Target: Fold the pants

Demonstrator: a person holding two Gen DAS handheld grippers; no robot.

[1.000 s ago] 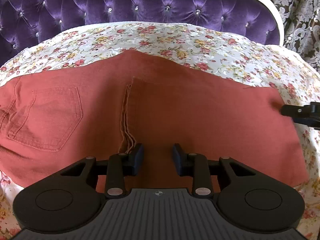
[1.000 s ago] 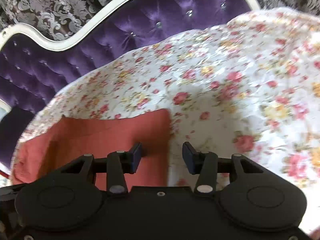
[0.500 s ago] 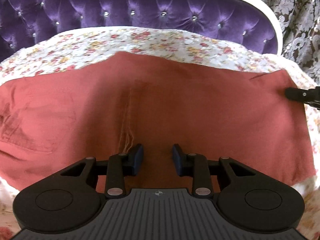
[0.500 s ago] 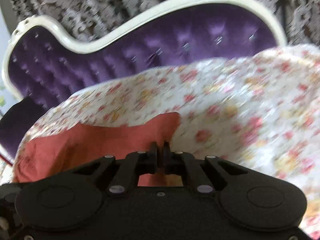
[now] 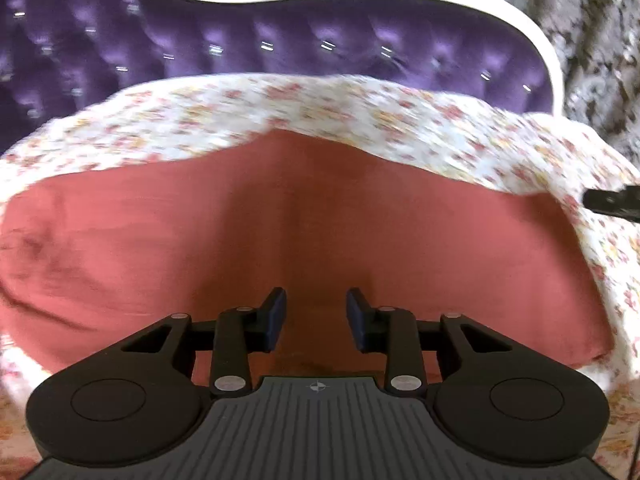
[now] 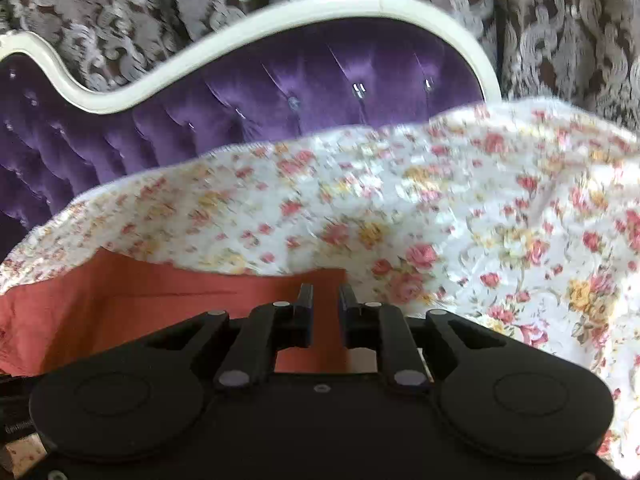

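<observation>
Jaws of the left gripper stand apart, opening a little, hanging over the near edge of the pants; nothing sits between the pads, only pants fabric below them. Jaws of the right gripper show a narrow gap and are opening; the pants corner lies under and behind them, no cloth visibly pinched between the pads.

Pants: rust-red, spread flat and wide across the bed, folded into a broad slab, filling the middle of the left view from 9 to 3 o'clock. A soft crease runs up the centre toward 12. In the right view only the right-hand end shows, at 8 to 6 o'clock.

Floral sheet under the pants, white with pink and yellow roses, bunched up beyond the far edge. Purple tufted headboard with a white frame at 12 o'clock. Patterned curtain behind it. Right gripper tip pokes into the left view at 3 o'clock, near the pants' right corner. Both views motion-blurred.
</observation>
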